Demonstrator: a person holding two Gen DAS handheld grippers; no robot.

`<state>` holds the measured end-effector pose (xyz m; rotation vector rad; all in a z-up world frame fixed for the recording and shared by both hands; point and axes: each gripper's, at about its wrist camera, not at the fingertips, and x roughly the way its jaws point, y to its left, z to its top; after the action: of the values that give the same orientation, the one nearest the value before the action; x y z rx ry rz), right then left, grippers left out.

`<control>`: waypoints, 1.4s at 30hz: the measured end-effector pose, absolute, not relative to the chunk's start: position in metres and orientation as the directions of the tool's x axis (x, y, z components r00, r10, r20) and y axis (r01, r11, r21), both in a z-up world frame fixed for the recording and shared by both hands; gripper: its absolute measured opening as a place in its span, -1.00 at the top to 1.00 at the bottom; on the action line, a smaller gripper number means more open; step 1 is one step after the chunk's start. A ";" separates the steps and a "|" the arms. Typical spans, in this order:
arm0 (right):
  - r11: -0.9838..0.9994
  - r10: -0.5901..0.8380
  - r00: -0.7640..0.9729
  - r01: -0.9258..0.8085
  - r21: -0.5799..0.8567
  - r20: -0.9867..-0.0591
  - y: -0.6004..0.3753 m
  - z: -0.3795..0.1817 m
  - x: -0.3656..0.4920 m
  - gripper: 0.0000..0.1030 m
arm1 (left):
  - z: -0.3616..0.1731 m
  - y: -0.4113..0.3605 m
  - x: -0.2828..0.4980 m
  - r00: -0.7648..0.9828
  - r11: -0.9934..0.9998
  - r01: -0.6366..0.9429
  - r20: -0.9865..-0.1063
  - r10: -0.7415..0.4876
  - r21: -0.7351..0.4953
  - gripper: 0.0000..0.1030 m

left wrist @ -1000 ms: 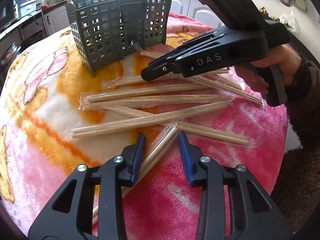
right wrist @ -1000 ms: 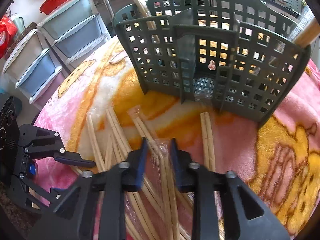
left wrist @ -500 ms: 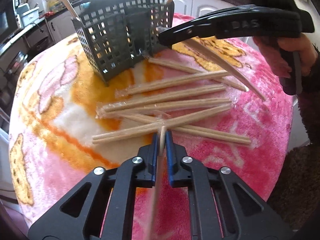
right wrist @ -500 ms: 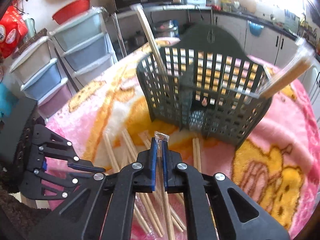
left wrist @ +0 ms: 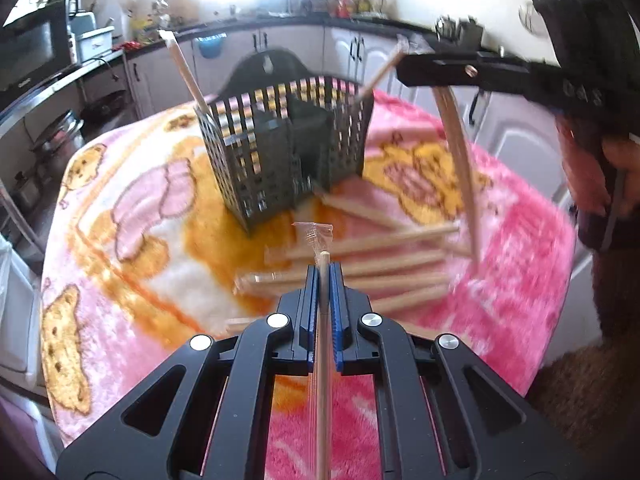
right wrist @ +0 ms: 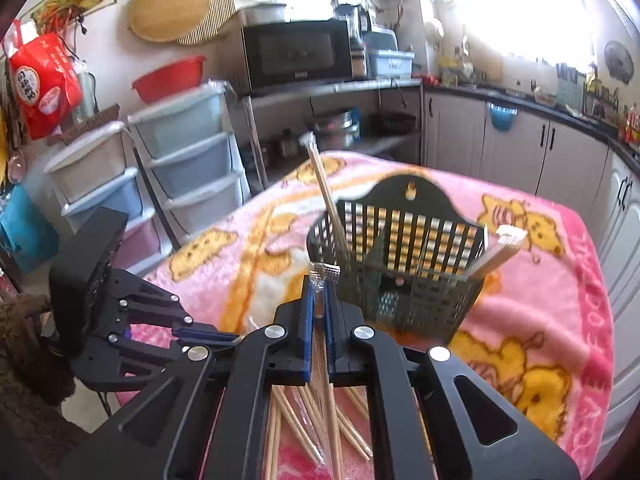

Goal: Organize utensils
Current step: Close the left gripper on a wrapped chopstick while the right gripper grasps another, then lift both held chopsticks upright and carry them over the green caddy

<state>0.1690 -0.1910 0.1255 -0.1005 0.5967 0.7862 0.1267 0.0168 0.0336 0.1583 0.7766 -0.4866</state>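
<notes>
the dark basket (left wrist: 288,148) stands on the pink blanket (left wrist: 132,216) with one wrapped chopstick pair (left wrist: 185,70) leaning toward 11 o'clock and another (left wrist: 378,74) toward 1 o'clock. the right gripper (left wrist: 416,66), marked "das", pinches a wrapped pair (left wrist: 460,168) hanging toward 6 o'clock. the left gripper (left wrist: 324,276) pinches a wrapped pair (left wrist: 322,340) pointing toward 12 o'clock. loose pairs (left wrist: 380,264) lie across the blanket, roughly 3 to 9 o'clock.
</notes>
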 end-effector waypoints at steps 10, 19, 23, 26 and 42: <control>0.728 0.654 0.632 -0.674 0.121 -0.415 -0.214 0.168 0.155 0.90 | 0.091 0.023 0.135 0.731 0.905 0.412 -0.557 -0.395 -0.101 0.94; 0.747 0.659 0.690 -0.647 0.154 -0.298 -0.239 0.196 0.159 0.90 | 0.144 0.027 0.154 0.850 0.927 0.322 -0.373 -0.372 -0.192 0.94; 0.753 0.656 0.704 -0.635 0.172 -0.272 -0.246 0.205 0.166 0.90 | 0.165 0.024 0.165 0.881 0.933 0.299 -0.317 -0.350 -0.199 0.94; 0.756 0.654 0.713 -0.630 0.178 -0.252 -0.249 0.212 0.171 0.90 | 0.179 0.019 0.172 0.899 0.936 0.290 -0.279 -0.338 -0.200 0.94; 0.769 0.628 0.771 -0.596 0.230 -0.102 -0.262 0.256 0.209 0.90 | 0.221 0.004 0.214 0.971 0.961 0.188 -0.106 -0.212 -0.205 0.94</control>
<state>0.2086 -0.2619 0.2557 0.1892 0.1769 0.6682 0.2138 0.0036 0.2209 -0.1948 0.1277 -0.2033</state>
